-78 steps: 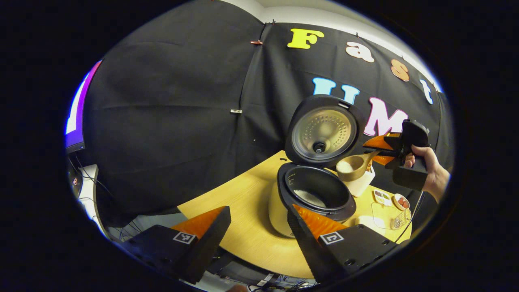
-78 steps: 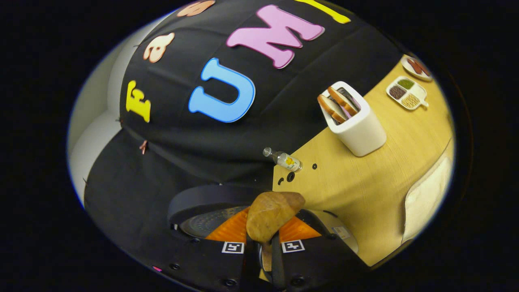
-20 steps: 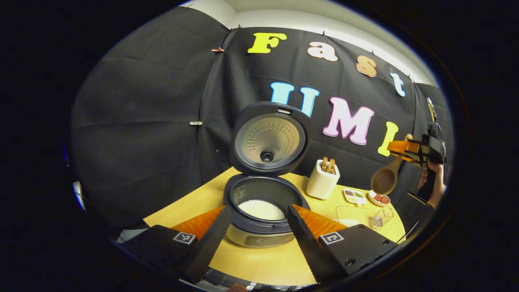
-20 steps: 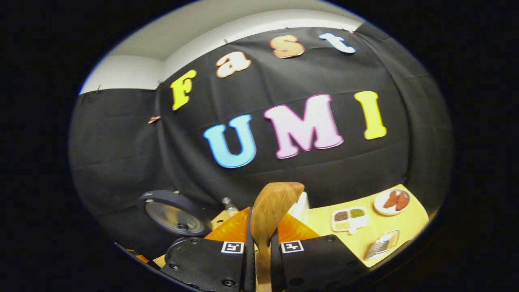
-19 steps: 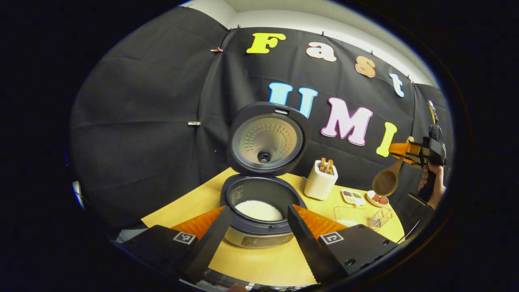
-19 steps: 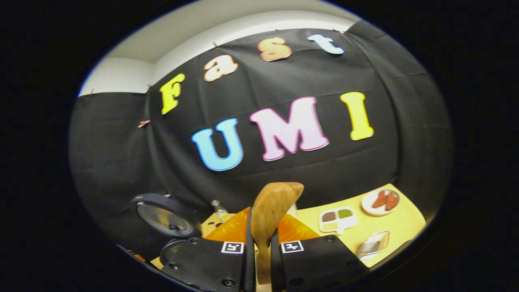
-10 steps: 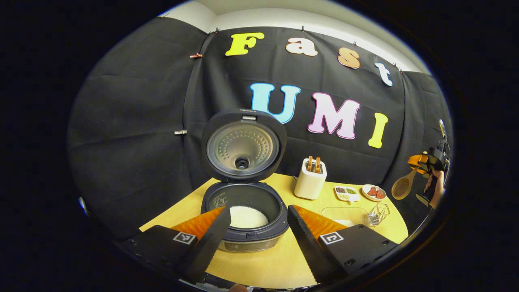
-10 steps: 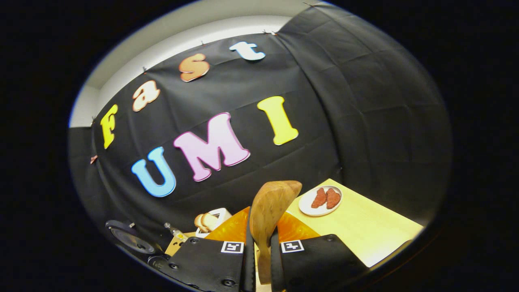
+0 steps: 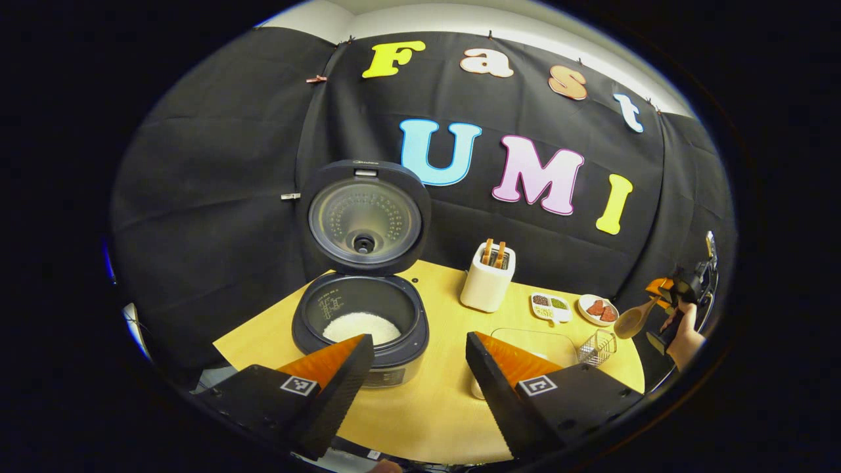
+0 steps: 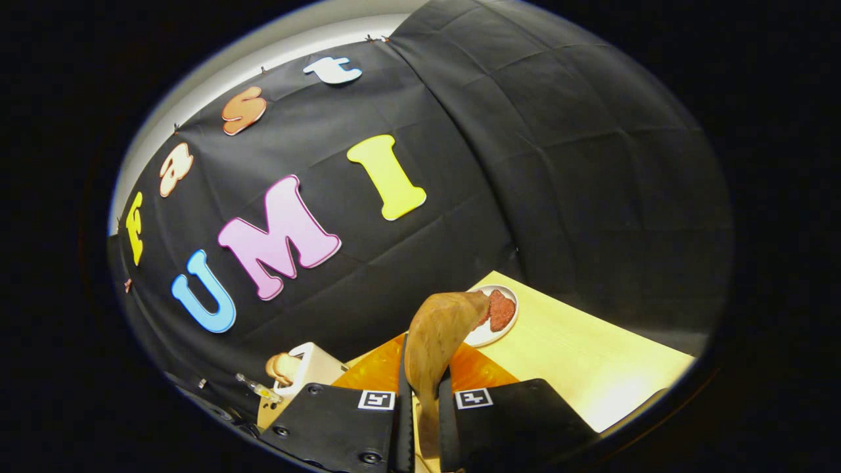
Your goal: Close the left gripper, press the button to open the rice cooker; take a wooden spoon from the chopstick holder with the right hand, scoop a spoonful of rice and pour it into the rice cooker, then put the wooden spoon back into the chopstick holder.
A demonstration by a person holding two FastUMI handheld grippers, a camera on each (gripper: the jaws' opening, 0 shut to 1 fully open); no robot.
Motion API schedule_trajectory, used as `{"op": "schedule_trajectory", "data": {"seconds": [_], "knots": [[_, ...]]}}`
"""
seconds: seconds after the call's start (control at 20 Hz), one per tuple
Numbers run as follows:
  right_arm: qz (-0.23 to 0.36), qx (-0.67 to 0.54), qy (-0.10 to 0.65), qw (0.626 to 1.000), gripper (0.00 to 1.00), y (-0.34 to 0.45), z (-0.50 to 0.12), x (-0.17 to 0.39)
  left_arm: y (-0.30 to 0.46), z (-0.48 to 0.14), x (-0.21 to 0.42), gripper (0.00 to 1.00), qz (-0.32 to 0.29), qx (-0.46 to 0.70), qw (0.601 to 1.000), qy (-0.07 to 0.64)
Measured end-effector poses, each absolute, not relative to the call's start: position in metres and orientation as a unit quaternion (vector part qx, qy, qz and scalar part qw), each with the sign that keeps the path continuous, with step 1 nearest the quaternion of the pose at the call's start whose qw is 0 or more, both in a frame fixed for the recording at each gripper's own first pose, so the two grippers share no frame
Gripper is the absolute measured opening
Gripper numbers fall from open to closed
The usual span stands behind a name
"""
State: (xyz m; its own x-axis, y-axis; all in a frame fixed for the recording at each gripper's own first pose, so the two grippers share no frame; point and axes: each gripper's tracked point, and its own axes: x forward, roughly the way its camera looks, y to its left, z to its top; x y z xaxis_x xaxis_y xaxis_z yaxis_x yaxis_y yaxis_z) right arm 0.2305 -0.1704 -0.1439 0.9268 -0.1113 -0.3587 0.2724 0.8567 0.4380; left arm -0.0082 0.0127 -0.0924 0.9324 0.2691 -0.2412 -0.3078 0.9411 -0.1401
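The wooden spoon [image 10: 439, 335] is pinched between the two fingers of the right gripper [image 10: 420, 401]: in the right gripper view its handle is seen to run down into the narrow gap between them, and its bowl rises above the fingertips, in front of a white plate [image 10: 487, 334] with red pieces on the table [image 10: 591, 368]. In the left gripper view the same spoon [image 9: 632, 321] is seen at the far right, past the edge of the table, held out by the right gripper [image 9: 667, 289] and a hand [image 9: 683, 332]; its bowl hangs lower than the handle.

The jaws of the left gripper [image 9: 417, 358] are spread wide and nothing is held between them. Between and beyond its fingers the rice cooker [image 9: 360, 322] is seen with its lid [image 9: 364, 217] raised upright and white rice [image 9: 361, 326] in the pot. The chopstick holder [image 9: 487, 282] stands to the right of the cooker, well apart from the spoon, with a divided dish [image 9: 550, 306] further right.

Compared with the frame of half a second ago, the spoon has been carried farther to the right and lower, away from the cooker and the holder. The left gripper view has been drawn back, so that more of the table is seen. The spoon is still gripped in the same way.
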Motion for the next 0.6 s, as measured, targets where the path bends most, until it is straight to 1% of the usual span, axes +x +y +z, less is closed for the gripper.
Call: {"op": "schedule_trajectory", "data": {"seconds": [0.1, 0.2, 0.4, 0.6], "knots": [[-0.103, 0.256, 0.181, 0.944, 0.19, -0.172, -0.168, 0.237, -0.002, -0.092, -0.001, 0.95, 0.139, -0.094, 0.979, 0.113], [-0.103, 0.256, 0.19, 0.942, 0.19, -0.174, -0.189, 0.242, -0.005, -0.085, 0.004, 0.96, 0.143, -0.095, 0.979, 0.11], [-0.109, 0.249, 0.215, 0.938, 0.19, -0.177, -0.228, 0.243, -0.006, -0.078, 0.009, 0.95, 0.161, -0.084, 0.978, 0.105], [-0.118, 0.263, 0.246, 0.925, 0.19, -0.172, -0.262, 0.24, -0.001, -0.068, 0.01, 0.95, 0.179, -0.092, 0.975, 0.096]]}}
